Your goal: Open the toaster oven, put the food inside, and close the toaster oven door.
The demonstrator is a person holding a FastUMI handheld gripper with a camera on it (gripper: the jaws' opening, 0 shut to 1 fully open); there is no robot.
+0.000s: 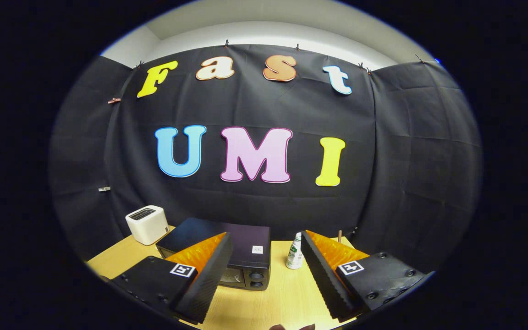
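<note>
A black toaster oven (pixel 239 250) stands on the wooden table (pixel 287 293), just ahead of my left finger, which covers part of its front. Two knobs (pixel 255 279) show on the right side of its front; the door is mostly hidden behind the finger, so I cannot tell how it stands. My gripper (pixel 266 250) is held above the table, open, with nothing between its fingers. No food item is recognisable.
A white toaster-like appliance (pixel 147 224) sits at the table's back left, beside the oven. A small plastic bottle (pixel 295 252) stands to the right of the oven, between my fingers. A thin stick (pixel 339 235) pokes up behind the right finger. Black cloth walls surround the table.
</note>
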